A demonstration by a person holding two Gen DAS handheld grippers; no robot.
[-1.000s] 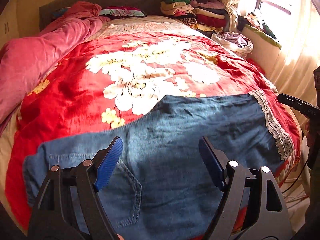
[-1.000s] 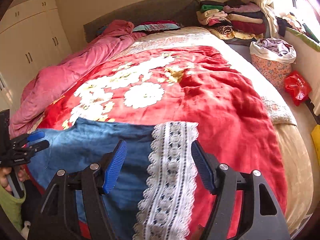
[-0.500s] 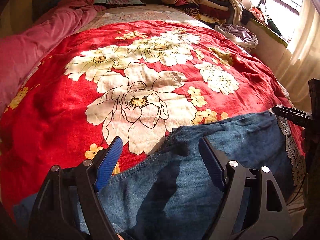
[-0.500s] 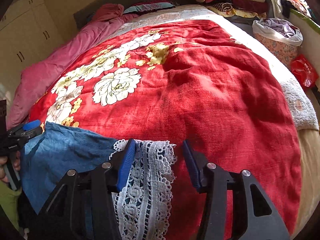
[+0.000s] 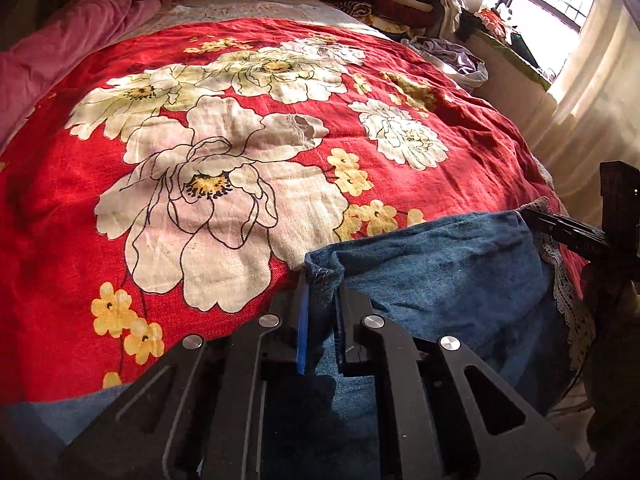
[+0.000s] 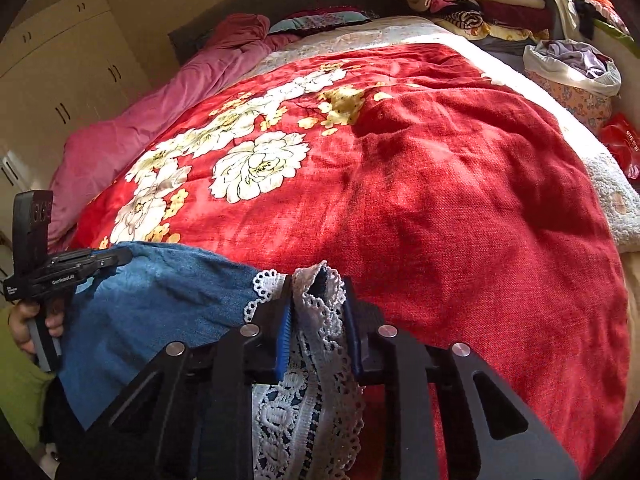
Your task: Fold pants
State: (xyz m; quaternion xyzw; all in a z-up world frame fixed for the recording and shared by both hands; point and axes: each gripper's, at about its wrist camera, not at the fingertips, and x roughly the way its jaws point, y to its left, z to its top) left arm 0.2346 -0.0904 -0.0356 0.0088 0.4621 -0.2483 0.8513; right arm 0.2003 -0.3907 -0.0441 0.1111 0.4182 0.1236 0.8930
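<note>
Blue denim pants [image 5: 440, 280] with a white lace hem [image 6: 316, 400] lie across the near edge of a bed. My left gripper [image 5: 322, 280] is shut on a fold of the pants' far denim edge. My right gripper [image 6: 318, 284] is closing its jaws, and the bunched lace hem is squeezed between its blue pads. Each gripper shows in the other's view: the right gripper [image 5: 560, 224] at the pants' right end, the left gripper [image 6: 108, 258] at the denim's left, held by a hand [image 6: 28, 320].
The pants rest on a red blanket with white flowers [image 5: 224, 184]. A pink quilt [image 6: 160, 120] lies along the left side. Folded clothes [image 6: 480, 0] are stacked at the head. A laundry basket [image 6: 572, 76] and red bag [image 6: 624, 144] stand right of the bed.
Both grippers moved forward and down to the pants' far edge and closed, the left on the denim fold, the right on the lace hem, which is now bunched up.
</note>
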